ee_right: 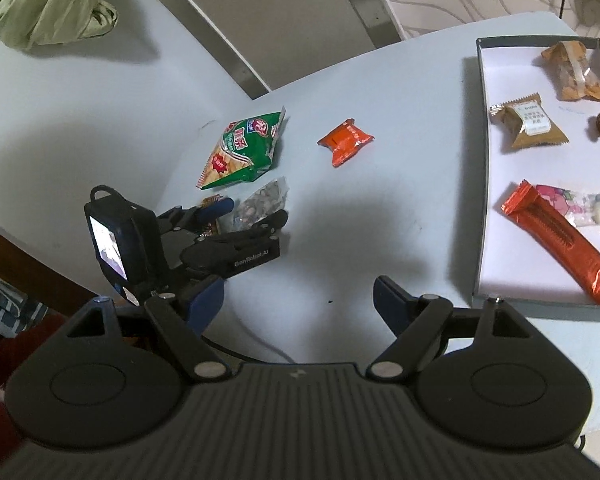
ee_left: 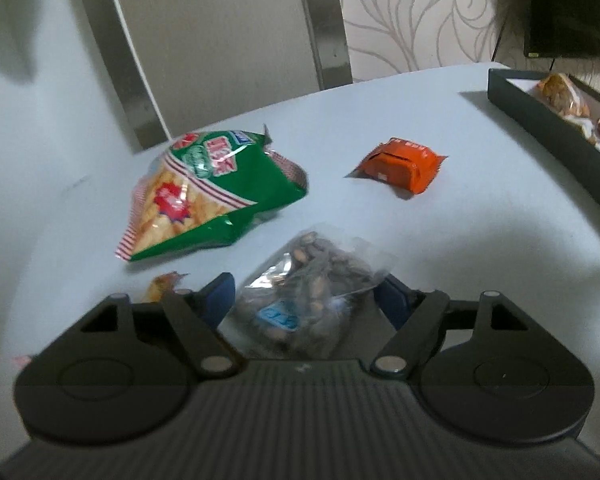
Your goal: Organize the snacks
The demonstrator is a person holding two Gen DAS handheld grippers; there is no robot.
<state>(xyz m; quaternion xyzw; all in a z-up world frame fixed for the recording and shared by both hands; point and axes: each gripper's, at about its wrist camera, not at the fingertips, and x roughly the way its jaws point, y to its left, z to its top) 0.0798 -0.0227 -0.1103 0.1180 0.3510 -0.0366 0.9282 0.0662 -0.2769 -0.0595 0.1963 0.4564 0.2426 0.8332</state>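
A clear bag of nuts (ee_left: 312,280) lies on the pale table (ee_left: 460,220), between the blue fingers of my left gripper (ee_left: 306,292). The jaws stand apart on either side of the bag, and I see no pad pressing on it. The right wrist view shows the same left gripper (ee_right: 251,210) straddling the bag (ee_right: 263,200). Just beyond lie a green chip bag (ee_left: 203,196) and an orange packet (ee_left: 400,164). My right gripper (ee_right: 300,300) hangs open over bare table with nothing between its fingers, left of the dark box (ee_right: 482,160).
The box holds a long red bar (ee_right: 560,236), a tan packet (ee_right: 532,124) and other snacks. A small orange wrapper (ee_left: 161,286) lies beside the left finger. A chair back (ee_left: 219,40) stands behind the table. A green cloth bundle (ee_right: 39,0) sits far left.
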